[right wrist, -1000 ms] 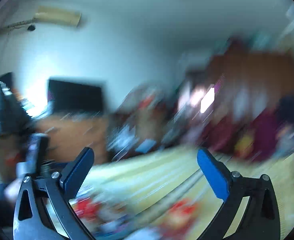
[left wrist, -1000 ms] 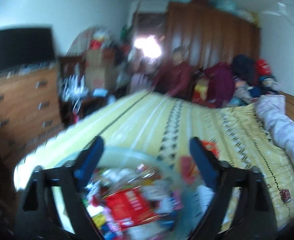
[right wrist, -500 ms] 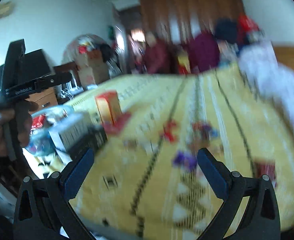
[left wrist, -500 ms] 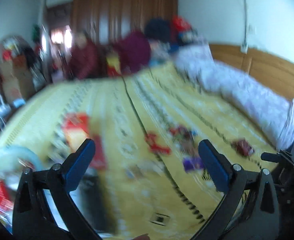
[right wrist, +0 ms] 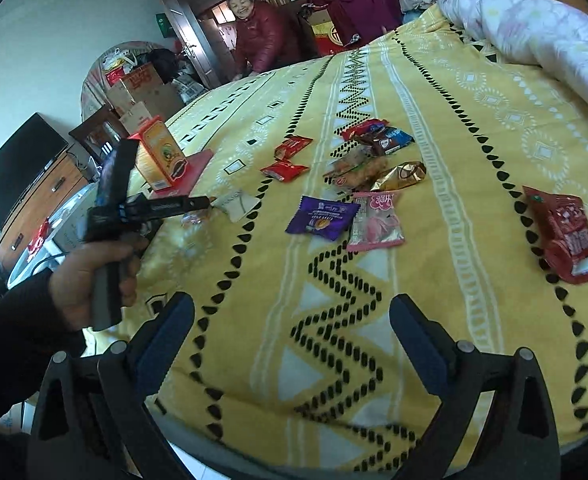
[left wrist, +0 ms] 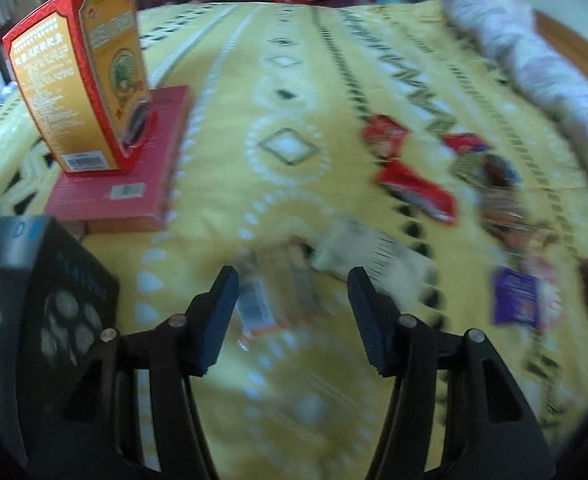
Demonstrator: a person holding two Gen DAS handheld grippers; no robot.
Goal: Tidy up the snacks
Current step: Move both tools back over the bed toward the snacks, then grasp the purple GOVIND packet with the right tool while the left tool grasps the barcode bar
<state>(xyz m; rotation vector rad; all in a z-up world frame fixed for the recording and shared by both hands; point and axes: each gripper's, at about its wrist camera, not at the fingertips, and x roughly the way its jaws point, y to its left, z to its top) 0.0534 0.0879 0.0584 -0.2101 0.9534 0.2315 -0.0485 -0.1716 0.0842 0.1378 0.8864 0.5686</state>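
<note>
Several snack packets lie scattered on a yellow patterned bedspread (right wrist: pixel 474 128): a purple packet (right wrist: pixel 321 217), a pink packet (right wrist: pixel 376 222), a gold wrapper (right wrist: pixel 404 174), red packets (right wrist: pixel 283 170) and a red packet at the right (right wrist: pixel 566 232). My left gripper (left wrist: pixel 291 304) is open and empty, low over a small blurred packet (left wrist: pixel 261 304), with a white packet (left wrist: pixel 370 258) just beyond. In the right wrist view the left gripper (right wrist: pixel 197 202) is held by a hand at the left. My right gripper (right wrist: pixel 291 344) is open and empty above the bed's near edge.
An upright orange-and-red box (left wrist: pixel 81 76) stands on a flat red box (left wrist: pixel 133 176). A dark box (left wrist: pixel 49 300) sits at the left. A folded quilt (right wrist: pixel 534 28) lies at the far right. A seated person (right wrist: pixel 259 34) is beyond the bed. A dresser (right wrist: pixel 33 196) stands at the left.
Both grippers swung from facing the room and the snack-filled bowl down toward the bed. The left one has dropped close to the small packets near the boxes.
</note>
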